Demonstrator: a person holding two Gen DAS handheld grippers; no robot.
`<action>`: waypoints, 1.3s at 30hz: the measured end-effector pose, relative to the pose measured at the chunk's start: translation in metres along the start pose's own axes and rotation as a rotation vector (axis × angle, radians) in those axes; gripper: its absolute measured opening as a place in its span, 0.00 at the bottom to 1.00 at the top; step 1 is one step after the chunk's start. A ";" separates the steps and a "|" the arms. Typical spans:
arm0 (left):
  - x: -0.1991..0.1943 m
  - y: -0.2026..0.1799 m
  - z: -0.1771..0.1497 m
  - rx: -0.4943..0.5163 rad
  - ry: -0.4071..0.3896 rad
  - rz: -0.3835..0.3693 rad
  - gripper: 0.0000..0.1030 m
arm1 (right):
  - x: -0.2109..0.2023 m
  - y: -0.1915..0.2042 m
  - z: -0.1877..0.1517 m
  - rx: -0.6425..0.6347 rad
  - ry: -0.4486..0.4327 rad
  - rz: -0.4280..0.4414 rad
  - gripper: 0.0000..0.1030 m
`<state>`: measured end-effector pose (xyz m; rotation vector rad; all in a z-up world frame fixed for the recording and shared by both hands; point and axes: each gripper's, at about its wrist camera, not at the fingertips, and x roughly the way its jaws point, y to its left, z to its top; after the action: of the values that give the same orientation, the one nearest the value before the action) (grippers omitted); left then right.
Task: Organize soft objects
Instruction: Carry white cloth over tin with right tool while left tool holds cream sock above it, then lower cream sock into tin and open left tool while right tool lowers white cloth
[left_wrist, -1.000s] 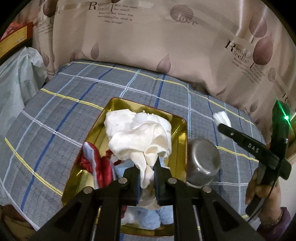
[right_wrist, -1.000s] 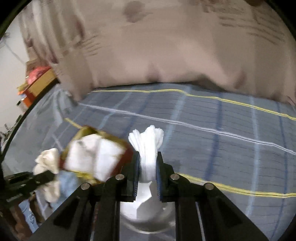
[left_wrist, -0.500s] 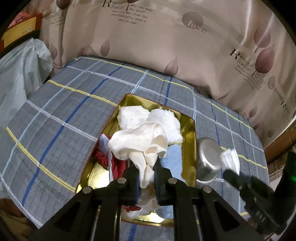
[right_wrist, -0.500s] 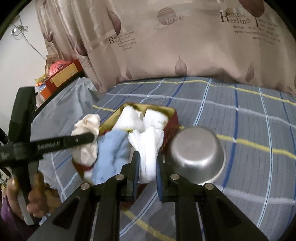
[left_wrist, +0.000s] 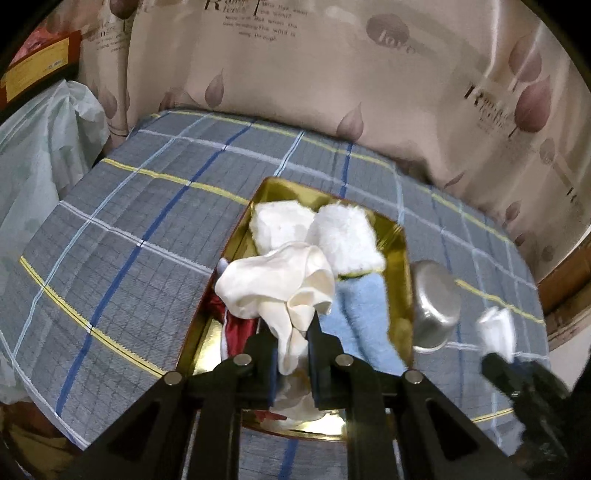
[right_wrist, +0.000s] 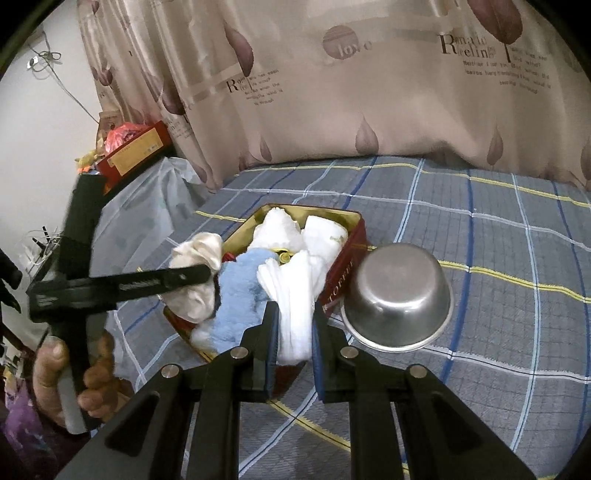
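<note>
My left gripper is shut on a cream cloth and holds it above a gold tin on the plaid bed. In the tin lie two white fluffy cloths, a light blue cloth and a red cloth. My right gripper is shut on a white ribbed cloth near the tin's front right corner. In the right wrist view the left gripper shows at the left with the cream cloth.
An upturned steel bowl sits just right of the tin, also in the left wrist view as the steel bowl. A patterned curtain hangs behind the bed. Plastic-wrapped bedding and a red box lie at the left. A hand holds the left gripper's handle.
My right gripper swung with its white cloth from beyond the bowl to beside the tin. The left gripper shifted slightly over the tin, the cream cloth still in its grip.
</note>
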<state>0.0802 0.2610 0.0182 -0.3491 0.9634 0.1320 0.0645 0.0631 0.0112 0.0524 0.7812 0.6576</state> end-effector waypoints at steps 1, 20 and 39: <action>0.003 0.000 0.001 0.007 0.000 -0.002 0.13 | -0.001 0.001 0.000 -0.002 -0.002 -0.001 0.14; 0.089 -0.015 0.056 0.194 0.041 0.070 0.35 | -0.004 0.005 -0.001 -0.006 -0.004 -0.007 0.14; -0.064 0.014 0.026 -0.050 -0.227 0.089 0.55 | 0.007 0.037 0.015 -0.030 0.027 0.098 0.14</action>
<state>0.0602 0.2861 0.0810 -0.3299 0.7523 0.2719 0.0584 0.0996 0.0274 0.0548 0.7981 0.7643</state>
